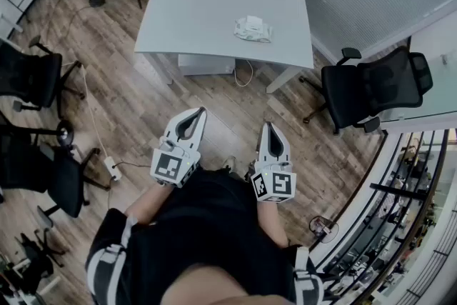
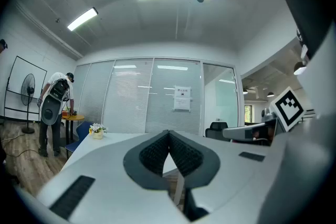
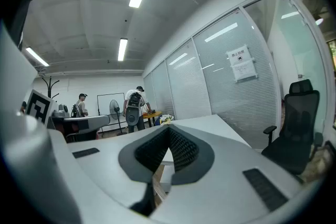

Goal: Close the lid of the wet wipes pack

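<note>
While left gripper and right gripper hover with jaws closed, the wet wipes pack lies near the table edge

In the lower middle of the head view, the left gripper and the right gripper are held side by side just ahead of the person's dark-clothed torso. They are apart from each other and both point toward the top of the frame. Each gripper's jaws are pressed together with nothing between them. The bare left forearm shows below its marker cube.
</note>
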A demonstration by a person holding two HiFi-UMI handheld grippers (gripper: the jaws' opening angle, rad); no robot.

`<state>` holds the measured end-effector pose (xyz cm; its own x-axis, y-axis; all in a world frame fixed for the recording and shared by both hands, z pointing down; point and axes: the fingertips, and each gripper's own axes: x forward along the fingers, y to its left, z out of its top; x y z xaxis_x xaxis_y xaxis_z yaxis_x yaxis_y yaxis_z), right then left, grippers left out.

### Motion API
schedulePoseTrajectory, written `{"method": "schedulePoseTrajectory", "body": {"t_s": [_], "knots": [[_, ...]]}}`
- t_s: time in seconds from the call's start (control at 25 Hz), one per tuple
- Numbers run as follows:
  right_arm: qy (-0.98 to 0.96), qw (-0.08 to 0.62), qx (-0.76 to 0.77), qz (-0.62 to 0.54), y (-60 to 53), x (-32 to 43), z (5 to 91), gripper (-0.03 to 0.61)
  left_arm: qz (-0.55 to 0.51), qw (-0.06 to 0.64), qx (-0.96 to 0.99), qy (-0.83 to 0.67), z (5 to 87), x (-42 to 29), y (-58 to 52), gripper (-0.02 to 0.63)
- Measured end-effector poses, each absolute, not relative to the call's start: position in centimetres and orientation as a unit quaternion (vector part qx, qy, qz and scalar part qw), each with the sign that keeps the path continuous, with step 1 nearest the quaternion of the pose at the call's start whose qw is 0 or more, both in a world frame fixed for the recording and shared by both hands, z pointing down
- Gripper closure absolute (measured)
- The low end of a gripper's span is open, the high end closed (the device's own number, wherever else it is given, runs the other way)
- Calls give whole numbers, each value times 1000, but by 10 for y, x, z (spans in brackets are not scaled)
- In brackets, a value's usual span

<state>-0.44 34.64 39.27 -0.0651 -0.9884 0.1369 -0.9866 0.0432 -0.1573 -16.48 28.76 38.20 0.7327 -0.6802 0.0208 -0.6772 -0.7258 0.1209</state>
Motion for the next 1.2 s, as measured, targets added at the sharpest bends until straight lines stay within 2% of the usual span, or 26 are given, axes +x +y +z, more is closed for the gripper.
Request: {"method": "schedulePoseTrajectory", "body": {"t_s": [0.64, 0.68, 0.72, 0.76, 1.2], "knots": [[728, 29, -678, -101, 349, -5, 388, 554, -9, 64, 930, -361, 385, -165, 292, 591], [728, 29, -678, -99, 347, -5, 388, 517, -9, 64, 931, -359, 385, -165, 291, 591], [727, 26, -679, -98, 345, -5, 388, 439, -9, 64, 932, -357, 385, -165, 291, 591], [726, 22, -680, -98, 344, -5, 389, 420, -9, 64, 932, -356, 385, -165, 290, 591], [704, 14, -703, -100, 325, -31, 395, 420, 3, 72, 939, -335, 401, -195, 265, 591]]}}
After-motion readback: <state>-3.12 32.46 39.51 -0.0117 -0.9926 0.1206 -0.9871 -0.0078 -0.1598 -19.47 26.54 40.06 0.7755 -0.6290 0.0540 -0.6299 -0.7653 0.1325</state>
